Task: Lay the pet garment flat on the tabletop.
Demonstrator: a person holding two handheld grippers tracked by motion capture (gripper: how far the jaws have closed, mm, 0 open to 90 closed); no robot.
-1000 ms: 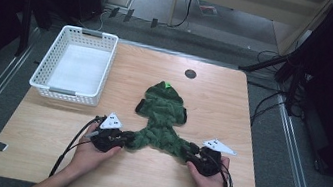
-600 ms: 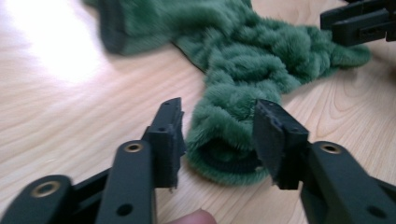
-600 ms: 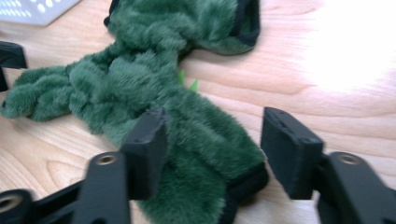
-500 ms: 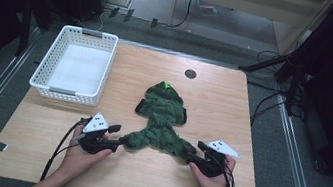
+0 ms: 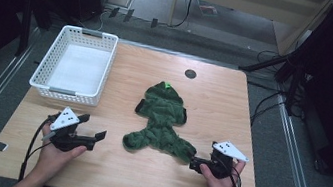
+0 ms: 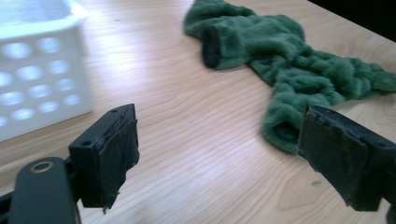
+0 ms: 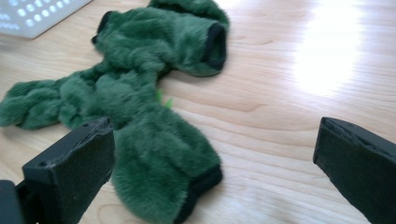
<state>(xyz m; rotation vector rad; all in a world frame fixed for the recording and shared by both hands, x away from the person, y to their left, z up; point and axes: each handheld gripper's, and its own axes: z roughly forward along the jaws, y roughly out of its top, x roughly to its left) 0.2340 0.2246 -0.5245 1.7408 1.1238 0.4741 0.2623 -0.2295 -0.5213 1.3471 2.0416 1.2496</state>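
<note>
Grippers both released, green plush garment flat mid-bench.
Left gripper and right gripper: I see jaws just opened wide, nothing between; garment lies between them, white basket beyond the left one.

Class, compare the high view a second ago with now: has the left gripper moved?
Yes. The left gripper has drawn back from the green garment, toward the table's left edge, nearer the white basket; its jaws have just been opening, empty.

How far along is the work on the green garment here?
Done: the green garment lies spread flat on the table. In hand: nothing; the left tool and right tool have just been opening, jaws wide and clear of the fabric. Left: the white basket holds nothing.
</note>
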